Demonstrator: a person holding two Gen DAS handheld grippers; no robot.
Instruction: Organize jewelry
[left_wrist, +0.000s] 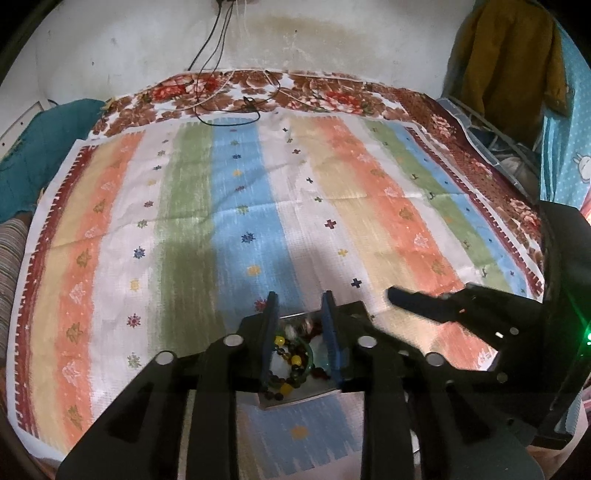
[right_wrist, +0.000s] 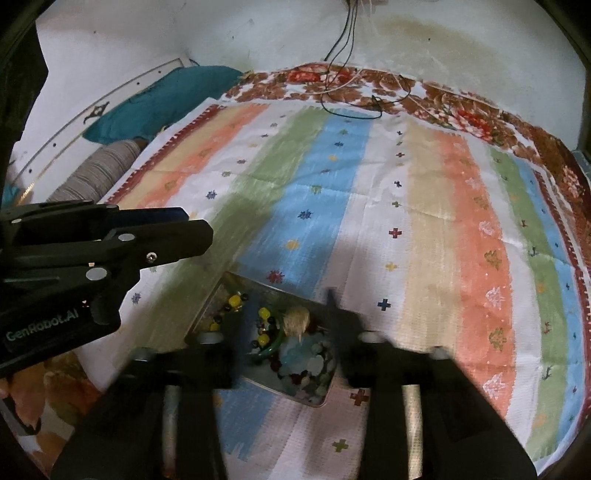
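Observation:
A shallow metal tray (right_wrist: 207, 314) full of jewelry sits on a striped cloth. It holds bead strings with yellow and dark beads (right_wrist: 264, 314), a green bangle (right_wrist: 275, 345), pale blue-white stones (right_wrist: 314, 363) and a cream tuft (right_wrist: 297, 319). My left gripper (left_wrist: 300, 299) is open and hovers over the tray (left_wrist: 295, 400), its blue-padded fingers (left_wrist: 330, 332) either side of the beads (left_wrist: 288, 360). My right gripper (right_wrist: 284, 314) is open and blurred above the tray. The left gripper also shows in the right wrist view (right_wrist: 199, 230), and the right gripper in the left wrist view (left_wrist: 399, 295).
The striped cloth (left_wrist: 258, 206) covers a bed with a floral sheet (left_wrist: 332, 96) at the far edge. Black and white cables (left_wrist: 229, 103) lie at the back by the wall. A teal pillow (right_wrist: 155, 99) and a striped bolster (right_wrist: 96, 170) lie on the left.

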